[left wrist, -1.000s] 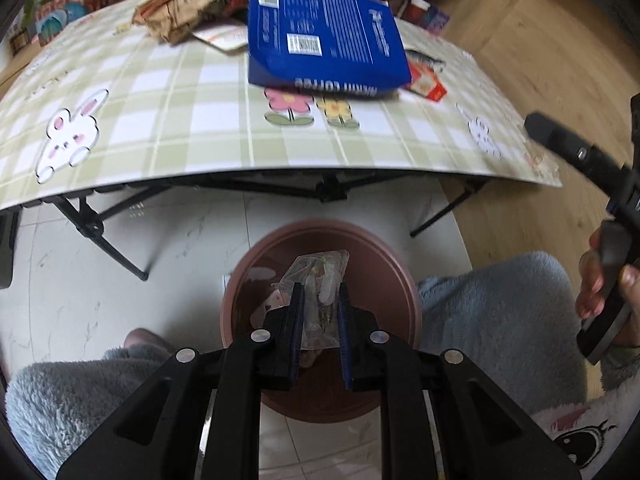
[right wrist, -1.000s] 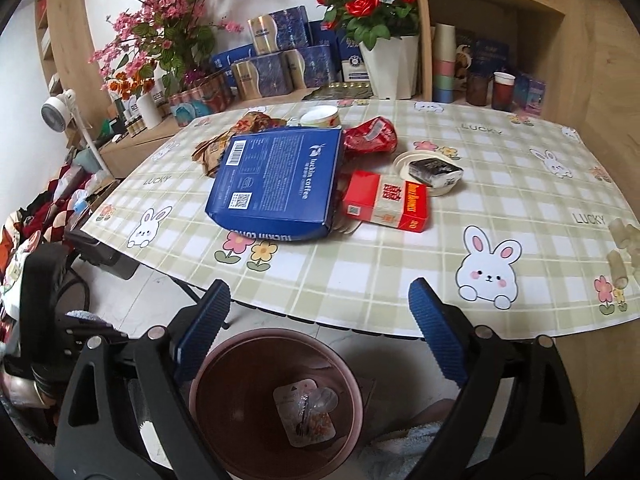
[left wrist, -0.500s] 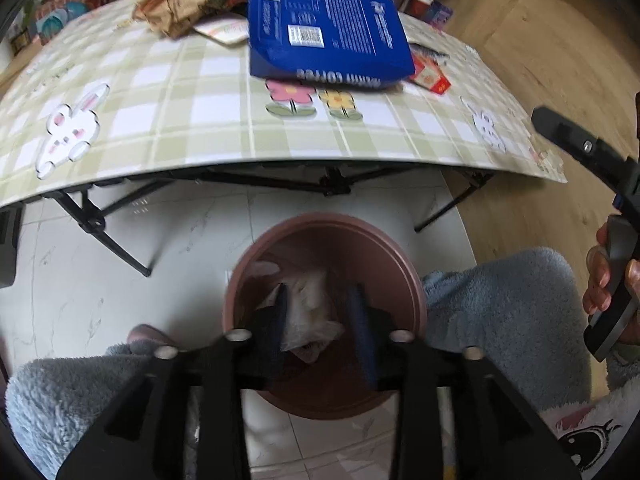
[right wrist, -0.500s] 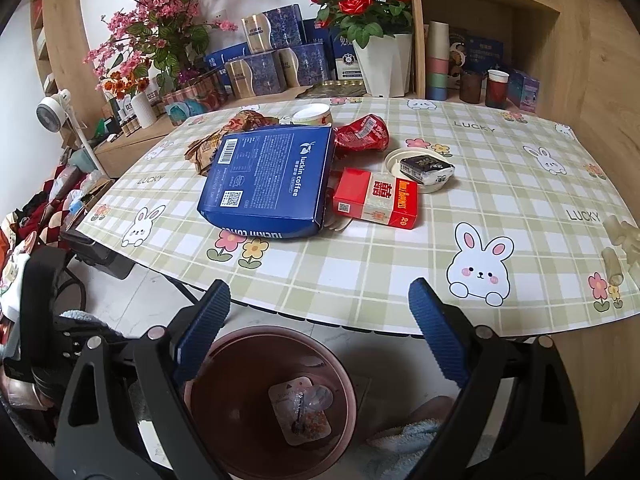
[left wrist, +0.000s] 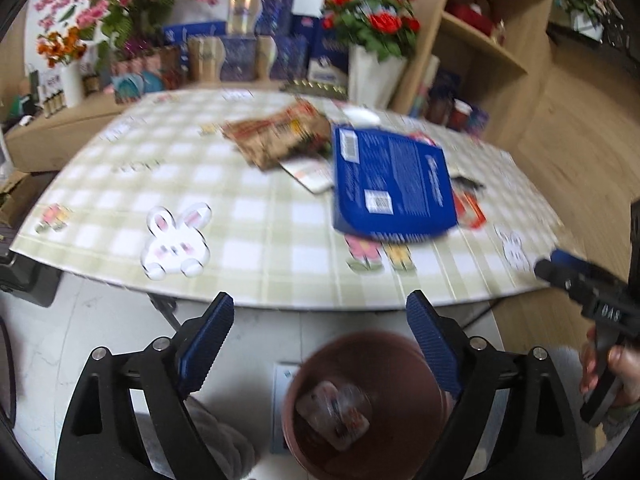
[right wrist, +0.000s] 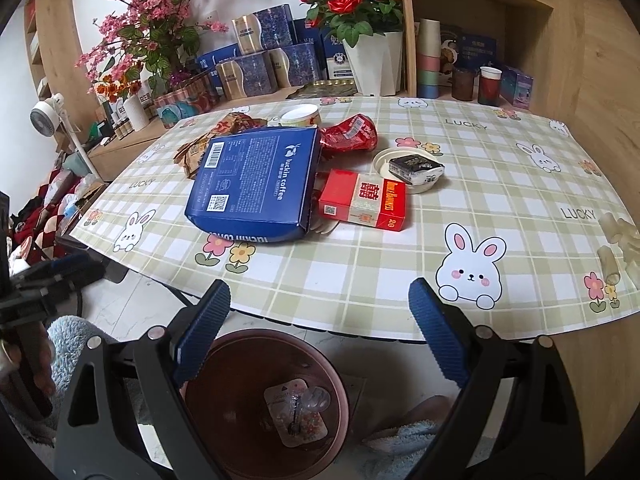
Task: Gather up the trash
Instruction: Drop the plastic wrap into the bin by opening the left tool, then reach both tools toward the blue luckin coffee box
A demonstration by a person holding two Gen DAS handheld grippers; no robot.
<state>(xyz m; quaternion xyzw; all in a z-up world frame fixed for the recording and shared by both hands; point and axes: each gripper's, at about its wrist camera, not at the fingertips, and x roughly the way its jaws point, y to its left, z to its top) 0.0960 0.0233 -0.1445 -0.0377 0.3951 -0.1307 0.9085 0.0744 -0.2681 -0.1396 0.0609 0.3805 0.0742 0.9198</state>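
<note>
Now, largest first: checked table [right wrist: 460, 184] spread ahead of both grippers, rubbish heaped on its near-left half. Below its near edge, on the floor, brown bin [right wrist: 224, 396] with one clear wrapper [right wrist: 296, 412] already lying inside.

Biggest piece on top: blue coffee box [right wrist: 252, 184], lying flat, long axis running away from the table edge and leaning slightly right in the right wrist view. Red carton [right wrist: 364, 200] touching its right side, long axis crosswise. Behind these, brown crumpled bags [left wrist: 276, 136], red foil wrapper [right wrist: 352, 134], small paper cup [right wrist: 300, 116], and dark packet on a white lid [right wrist: 416, 168].

Left gripper [left wrist: 320, 344] with jaws opening, wide apart, nothing between them, hanging above the bin. Right gripper [right wrist: 320, 332] likewise spread wide and empty, also above the bin, pointing down toward the table edge.

Key relation, as a judgement: blue box straight ahead and up from both tools, nearest corner toward the left one; red carton closer to the right one. Probably best taken across the short side.
</note>
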